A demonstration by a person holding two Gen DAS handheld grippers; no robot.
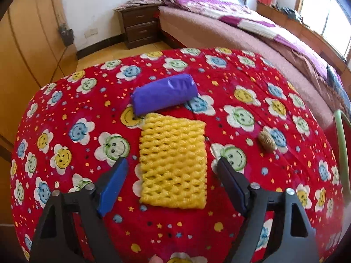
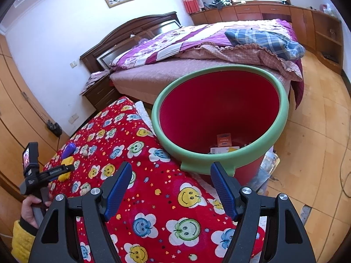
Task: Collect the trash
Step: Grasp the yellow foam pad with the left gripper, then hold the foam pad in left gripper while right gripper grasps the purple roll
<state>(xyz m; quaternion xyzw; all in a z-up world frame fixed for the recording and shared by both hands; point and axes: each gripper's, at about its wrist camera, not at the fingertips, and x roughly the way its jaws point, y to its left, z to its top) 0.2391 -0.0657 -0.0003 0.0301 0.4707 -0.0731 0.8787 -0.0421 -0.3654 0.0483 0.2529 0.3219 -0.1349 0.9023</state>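
A yellow foam net [image 1: 173,164] lies flat on the red smiley-flower cloth [image 1: 76,100]. My left gripper [image 1: 172,164] is open, its jaws wide on either side of the net, just above it. A purple wrapped packet [image 1: 163,94] lies just beyond the net. A small brown crumpled lump [image 1: 266,141] sits to the right. My right gripper [image 2: 171,171] is open and empty above the cloth's edge, facing a red bin with a green rim [image 2: 186,153] that holds some cartons [image 2: 223,145]. The net [image 2: 67,161] and packet [image 2: 69,149] show far left there.
A bed with purple bedding [image 2: 197,43] stands behind the bin. A dark nightstand [image 1: 140,26] is at the back. Wooden wardrobe doors [image 1: 26,43] line the left. The bin's rim [image 1: 340,131] shows at the right edge. Wood floor [image 2: 318,131] lies right of the bin.
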